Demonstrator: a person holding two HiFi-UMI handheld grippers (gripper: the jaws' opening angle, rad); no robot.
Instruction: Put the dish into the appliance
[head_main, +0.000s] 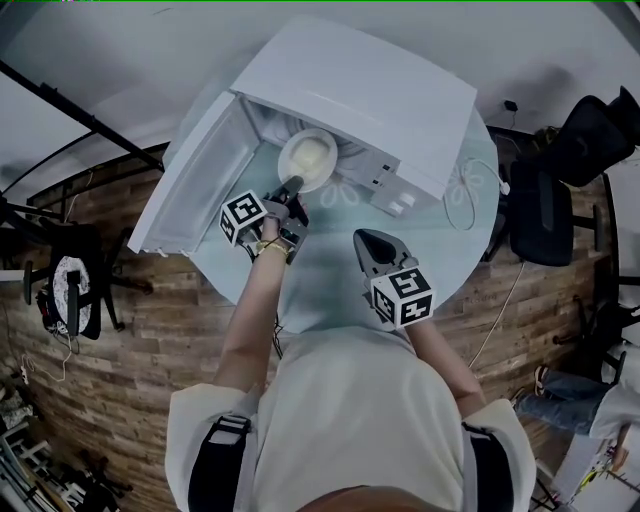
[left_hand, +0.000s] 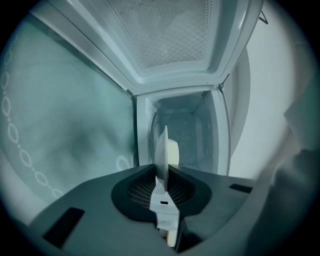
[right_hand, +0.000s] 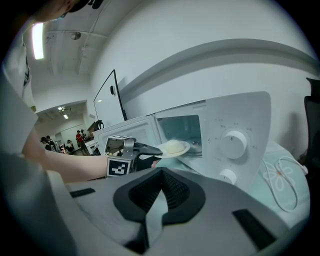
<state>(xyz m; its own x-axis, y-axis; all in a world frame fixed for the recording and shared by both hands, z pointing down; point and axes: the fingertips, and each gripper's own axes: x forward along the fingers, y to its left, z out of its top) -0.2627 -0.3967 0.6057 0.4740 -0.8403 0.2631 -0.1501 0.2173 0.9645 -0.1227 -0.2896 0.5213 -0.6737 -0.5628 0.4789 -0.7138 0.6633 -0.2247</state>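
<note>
— Spotted the white plate (head_main: 308, 158) yet?
— Yes. Up in the middle of the head view, right at the mouth of the open microwave (head_main: 370, 90), far edge just inside. Carrying a pale round lump of food (right_hand: 172, 145) on top.
— Held by what?
— Pinched at its near rim by the left gripper (head_main: 292, 185). Jaws clamped on the plate edge, seen thin and side-on in the middle of the left gripper view.
— And around it?
— White microwave door (head_main: 190, 180) wide open, off to the left in the head view, filling the top of the left gripper view with its dotted window. A round knob (right_hand: 234, 141) on the front panel, right of middle in the right gripper view, with a smaller one below.
— What about the right gripper (head_main: 372, 240)?
— Lower, just right of middle in the head view, well back from the microwave, over the pale green tablecloth (head_main: 330, 270). Jaws close together, holding nothing.
— Anything else?
— A thin white cable (head_main: 460, 205) looped on the cloth, right of the microwave. A black chair (head_main: 545, 215) at the far right, off the table.
</note>
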